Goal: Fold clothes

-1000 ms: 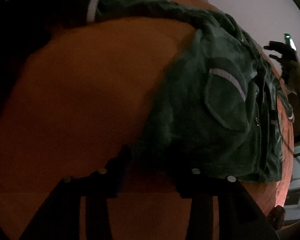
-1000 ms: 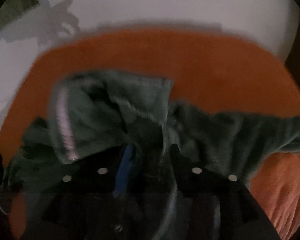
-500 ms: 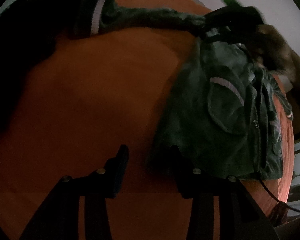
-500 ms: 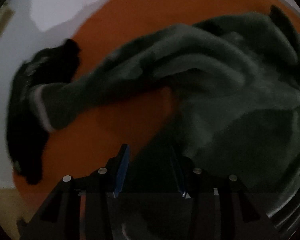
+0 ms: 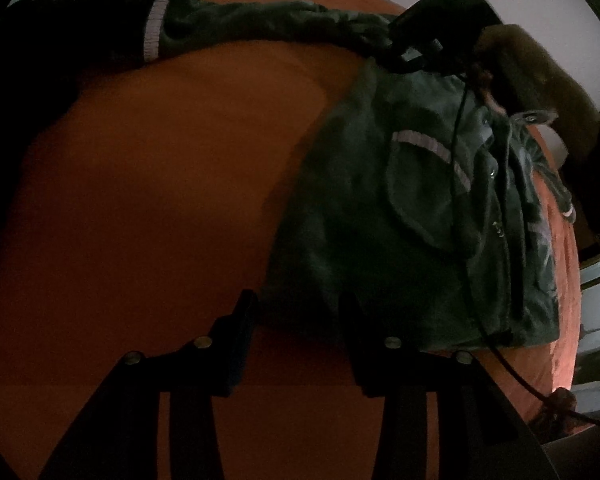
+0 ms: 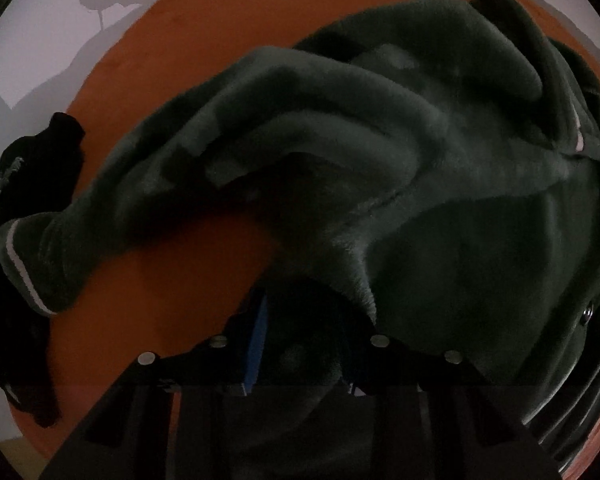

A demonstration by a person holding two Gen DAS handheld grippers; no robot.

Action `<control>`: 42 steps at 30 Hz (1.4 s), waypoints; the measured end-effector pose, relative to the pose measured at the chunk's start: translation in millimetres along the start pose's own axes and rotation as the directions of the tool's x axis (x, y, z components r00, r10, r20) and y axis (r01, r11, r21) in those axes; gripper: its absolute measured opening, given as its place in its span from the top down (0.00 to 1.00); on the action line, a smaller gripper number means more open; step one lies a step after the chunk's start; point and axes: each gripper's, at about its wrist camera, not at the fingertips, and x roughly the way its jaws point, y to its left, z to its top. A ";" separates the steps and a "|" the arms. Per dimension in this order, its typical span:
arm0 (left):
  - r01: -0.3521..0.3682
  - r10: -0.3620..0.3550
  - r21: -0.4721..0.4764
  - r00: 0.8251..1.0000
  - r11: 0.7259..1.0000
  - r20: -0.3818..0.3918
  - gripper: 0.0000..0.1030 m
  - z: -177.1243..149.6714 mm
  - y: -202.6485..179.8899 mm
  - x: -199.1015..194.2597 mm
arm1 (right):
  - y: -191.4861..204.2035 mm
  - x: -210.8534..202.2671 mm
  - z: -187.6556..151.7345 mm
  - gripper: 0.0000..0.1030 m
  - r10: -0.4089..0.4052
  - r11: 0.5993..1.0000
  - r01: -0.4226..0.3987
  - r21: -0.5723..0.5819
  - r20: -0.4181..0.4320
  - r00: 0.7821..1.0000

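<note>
Green fleece jacket point(image 5: 400, 216) lies on the orange table cover point(image 5: 160, 200), body bunched at right, one sleeve point(image 5: 260, 28) stretched along the far edge to a white-striped cuff point(image 5: 156, 20). From my left wrist view, my left gripper point(image 5: 296, 312) sits at the jacket's near hem, jaws partly apart; hem edge lies between the fingertips, but too dark to say whether the pads grip it. At the shoulder end of that sleeve I see my right gripper point(image 5: 412, 40) pressed into the fleece, green light on top, a hand point(image 5: 512, 60) behind it. A black cable point(image 5: 460, 200) trails over the jacket.

Right wrist view: right gripper point(image 6: 304, 320) jaws closing, a fold of fleece between them, blue pad point(image 6: 258, 344) showing at left. Sleeve point(image 6: 220, 168) runs left to its cuff point(image 6: 20, 264). A dark garment point(image 6: 28, 200) lies past the cuff.
</note>
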 end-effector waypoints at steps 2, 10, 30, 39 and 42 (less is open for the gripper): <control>0.001 -0.001 -0.009 1.000 1.000 -0.004 0.58 0.2 4.6 1.1 | -0.7 -6.8 -1.1 0.74 0.021 1.000 -0.021 0.011 0.002 1.000; -0.006 0.005 -0.026 1.000 1.000 -0.016 0.63 2.7 14.7 4.3 | -0.8 17.0 8.7 0.74 -0.005 1.000 0.006 0.028 -0.055 0.998; -0.042 0.043 -0.076 0.999 0.996 0.021 0.76 -35.4 17.7 -16.5 | 48.9 11.9 78.4 1.00 0.194 0.979 -0.184 -0.088 0.131 0.972; -0.027 0.029 -0.081 0.999 0.996 0.029 0.75 -49.0 20.3 -29.8 | 46.9 24.8 69.3 0.99 0.306 0.950 -0.302 -0.086 0.042 0.951; -0.014 0.017 -0.101 0.999 0.995 0.027 0.67 -47.5 24.2 -36.2 | 44.5 -2.6 59.1 0.88 0.325 0.940 -0.313 -0.138 0.072 0.943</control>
